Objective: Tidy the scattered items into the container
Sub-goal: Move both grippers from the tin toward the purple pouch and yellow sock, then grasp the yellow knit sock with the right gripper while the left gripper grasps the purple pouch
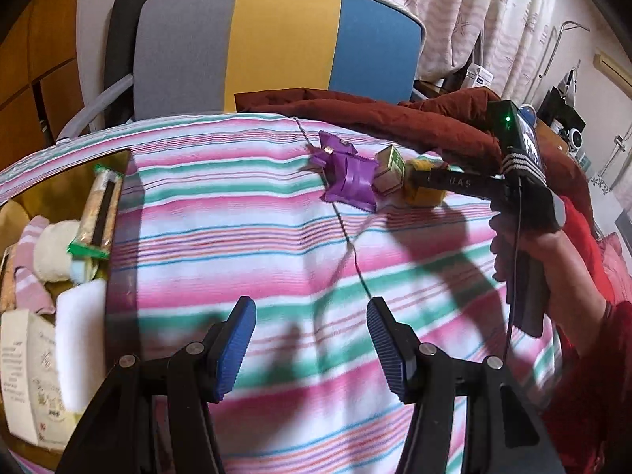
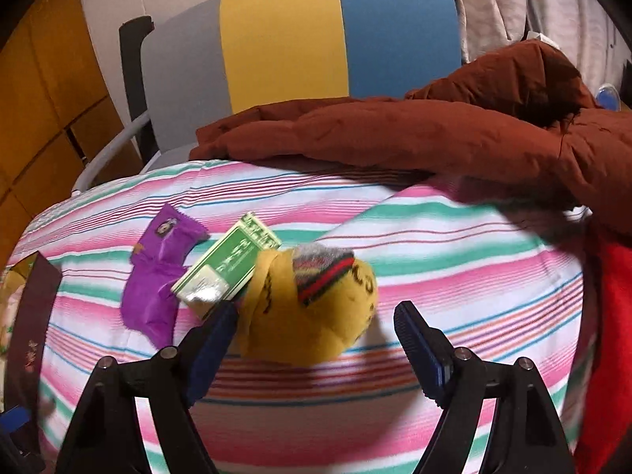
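Left wrist view: left claw (image 1: 311, 345) spread wide over the striped bedsheet (image 1: 252, 245), nothing between its blue pads. Container (image 1: 118, 166) at the left edge of frame, already holding a wrapped snack bar (image 1: 98, 213), rolled socks (image 1: 43, 252), a white sponge (image 1: 81, 339) and a printed box (image 1: 23, 375). Upper centre-right of frame: purple wrappers (image 1: 347, 179), small green box (image 1: 389, 170) and yellow sock (image 1: 424, 185) bunched together, touching. Right claw (image 1: 410, 181) reaches in from the right, held by a hand (image 1: 533, 252) with a red sleeve; its tips sit at the yellow sock.

Right wrist view: right claw open wide, yellow sock low centre between the fingers, left finger (image 2: 209, 347) touching it and the green box, right finger clear, so no grip. Purple wrappers left of the box. Brown jacket (image 2: 414, 134) across the upper right, chair (image 2: 284, 39) behind.
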Motion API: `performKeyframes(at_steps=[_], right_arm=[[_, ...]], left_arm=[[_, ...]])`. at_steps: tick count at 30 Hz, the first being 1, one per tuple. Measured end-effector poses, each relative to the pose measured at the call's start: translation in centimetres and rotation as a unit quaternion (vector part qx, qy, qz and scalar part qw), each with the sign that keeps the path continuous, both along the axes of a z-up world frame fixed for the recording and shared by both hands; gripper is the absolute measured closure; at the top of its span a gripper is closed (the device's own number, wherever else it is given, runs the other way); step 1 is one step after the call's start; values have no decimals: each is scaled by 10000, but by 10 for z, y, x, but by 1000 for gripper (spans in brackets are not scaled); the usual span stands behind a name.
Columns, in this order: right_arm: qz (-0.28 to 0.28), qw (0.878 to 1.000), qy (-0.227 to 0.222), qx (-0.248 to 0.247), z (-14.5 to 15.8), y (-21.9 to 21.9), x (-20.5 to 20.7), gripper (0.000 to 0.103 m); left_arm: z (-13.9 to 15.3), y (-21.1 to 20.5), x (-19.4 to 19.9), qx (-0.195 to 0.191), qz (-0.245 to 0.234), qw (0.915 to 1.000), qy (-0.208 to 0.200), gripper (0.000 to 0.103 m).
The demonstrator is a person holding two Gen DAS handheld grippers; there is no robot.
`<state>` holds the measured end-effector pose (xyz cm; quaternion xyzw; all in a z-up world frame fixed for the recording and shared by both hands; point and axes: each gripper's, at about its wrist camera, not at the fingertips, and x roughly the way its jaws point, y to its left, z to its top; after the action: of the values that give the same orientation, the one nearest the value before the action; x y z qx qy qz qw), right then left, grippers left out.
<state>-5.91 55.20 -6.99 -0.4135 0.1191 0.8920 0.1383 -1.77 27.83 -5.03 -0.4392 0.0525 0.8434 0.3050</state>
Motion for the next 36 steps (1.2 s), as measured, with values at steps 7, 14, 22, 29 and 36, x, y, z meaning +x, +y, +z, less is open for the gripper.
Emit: performKeyframes(at_steps=[7, 14, 22, 29, 36], right_arm=[[42, 9968, -108, -785, -14, 14, -7, 52], [-118, 9923, 45, -1230, -1, 20, 1, 55], [-202, 9940, -122, -1068, -1, 24, 0, 55], [-247, 9912, -64, -1298, -1, 30, 2, 55], [-275, 9923, -101, -1203, -1, 29, 3, 55]], left_arm=[[-6, 35, -15, -121, -146, 9998, 118, 44], [-8, 77, -44, -123, -162, 9996, 171, 39], [-18, 125, -82, -462, -325, 9978, 351, 36], [-36, 136, -98, -275, -532, 9979, 238, 61], [-42, 121, -79, -22, -621, 9959, 660, 63]])
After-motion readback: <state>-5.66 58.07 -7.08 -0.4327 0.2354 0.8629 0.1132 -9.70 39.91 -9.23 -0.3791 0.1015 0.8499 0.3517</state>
